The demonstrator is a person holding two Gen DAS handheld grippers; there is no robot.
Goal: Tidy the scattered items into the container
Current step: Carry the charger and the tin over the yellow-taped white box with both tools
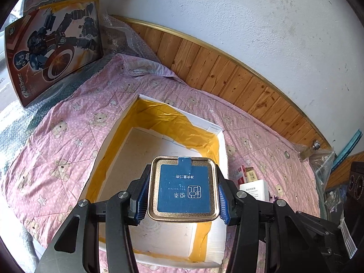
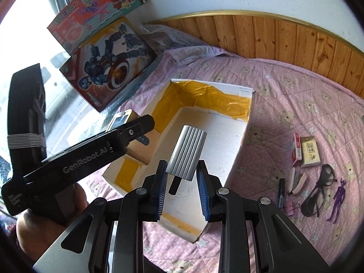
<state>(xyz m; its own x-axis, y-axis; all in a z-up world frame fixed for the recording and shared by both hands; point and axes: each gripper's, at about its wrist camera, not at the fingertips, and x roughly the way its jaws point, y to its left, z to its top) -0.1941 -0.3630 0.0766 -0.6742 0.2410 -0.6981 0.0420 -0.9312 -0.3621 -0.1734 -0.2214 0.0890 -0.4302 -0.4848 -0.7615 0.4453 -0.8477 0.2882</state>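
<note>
Left gripper (image 1: 183,191) pinches the square gold-rimmed blue tea tin (image 1: 184,187) above the white yellow-taped foam box (image 1: 159,111). Right gripper (image 2: 182,185), jaws spread, brackets without touching a ribbed silver metal bar (image 2: 188,152) (box beyond at twelve o'clock). Drop-off step; next, I'd judge, lower and release.

Tin (image 1: 183,188) in left claw (image 1: 182,199): blue label, upside down in the left wrist view, reads "悦茶", "DELIGHTED TEA", "净含量:5克". Left claw body (image 2: 86,159) in the right wrist view: "GenRobot.AI" in grey letters. Robot toy box (image 1: 53,45): a letter "A" on the helmet; brand line along its edge too warped to read. Pink toy box (image 2: 95,6): Chinese title, illegible.
</note>
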